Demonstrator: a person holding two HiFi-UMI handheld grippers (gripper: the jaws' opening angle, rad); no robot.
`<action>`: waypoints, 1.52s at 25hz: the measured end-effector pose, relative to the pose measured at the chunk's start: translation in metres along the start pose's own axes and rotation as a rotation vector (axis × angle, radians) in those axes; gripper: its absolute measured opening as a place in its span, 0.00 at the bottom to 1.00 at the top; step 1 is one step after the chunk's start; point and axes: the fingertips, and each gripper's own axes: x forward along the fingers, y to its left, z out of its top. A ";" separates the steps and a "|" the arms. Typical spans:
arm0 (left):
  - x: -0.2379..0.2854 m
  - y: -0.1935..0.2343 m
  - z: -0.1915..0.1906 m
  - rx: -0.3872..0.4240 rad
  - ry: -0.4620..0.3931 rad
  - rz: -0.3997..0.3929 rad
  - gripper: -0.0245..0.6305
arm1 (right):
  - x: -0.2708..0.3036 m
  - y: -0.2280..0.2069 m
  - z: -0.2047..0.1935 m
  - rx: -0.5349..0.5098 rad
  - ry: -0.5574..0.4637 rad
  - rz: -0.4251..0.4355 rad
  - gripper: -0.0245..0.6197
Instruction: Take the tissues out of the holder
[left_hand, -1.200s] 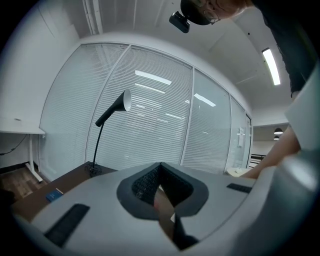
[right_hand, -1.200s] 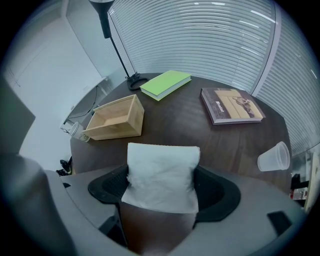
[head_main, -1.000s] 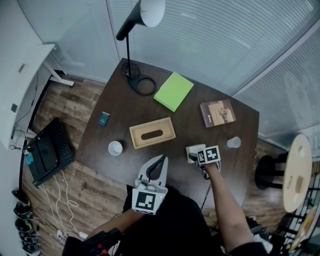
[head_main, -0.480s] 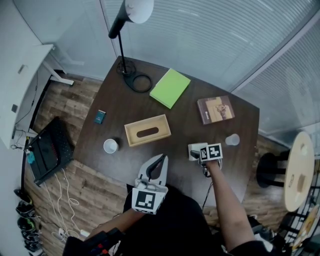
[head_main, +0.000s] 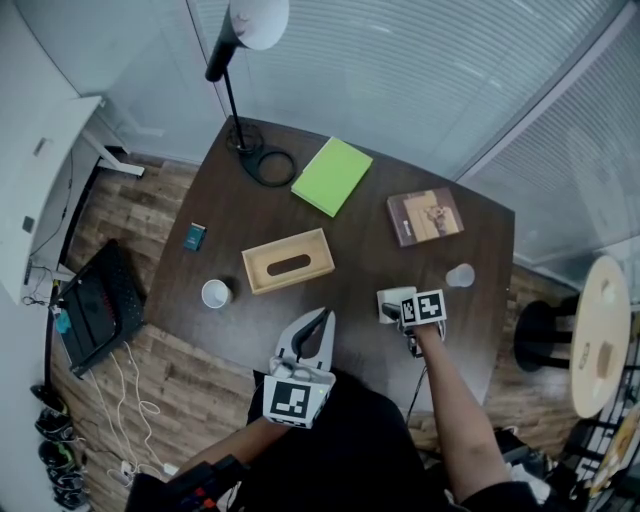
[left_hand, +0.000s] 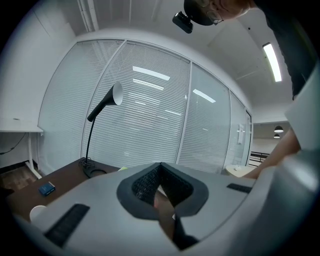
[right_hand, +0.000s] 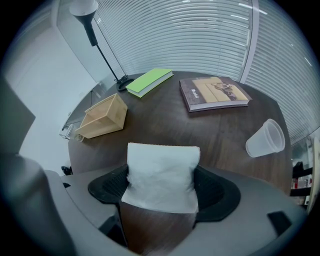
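Bench (head_main: 360, 265): dark wood with a rounded edge; everything below sits on it or is held over it.
Lamp (head_main: 255, 18): black stem and white head, with its base at the far left corner inside a loop of black cable.
Green book (head_main: 332, 176): lies flat at the far side, just right of the lamp base.
Brown book (head_main: 425, 216): lies flat at the far right, well apart from the green book.
Holder (head_main: 310, 255): a light wooden box with a dark oval slot in its top. It sits left of centre, and no tissue shows in the slot.
Left gripper (head_main: 322, 318): held over the near edge of the bench, nearer than the holder and apart from it. Its fingers (left_hand: 145, 182) are closed tip to tip with nothing between them.
Right gripper (head_main: 393, 312): at the near right of the bench, with its fingers clamped on the tissues.
Tissues (right_hand: 161, 182): a folded white wad standing between the right fingers, out of the holder and well to the right of it. Whether it touches the bench cannot be told.
White cup (head_main: 215, 293): upright, just left of the holder near the bench's near left edge.
Clear cup (head_main: 460, 275): lying on its side at the right, nearer than the brown book.
Blue box (head_main: 194, 237): small, alone at the left edge.
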 end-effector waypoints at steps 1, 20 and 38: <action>0.000 0.000 0.000 0.000 0.000 -0.002 0.04 | -0.002 0.002 0.000 0.012 -0.011 0.010 0.69; -0.001 0.012 0.014 0.007 0.005 -0.095 0.04 | -0.088 0.063 0.045 0.118 -0.369 0.060 0.69; -0.004 0.064 0.036 -0.025 -0.019 -0.136 0.04 | -0.207 0.198 0.109 0.022 -0.800 0.019 0.69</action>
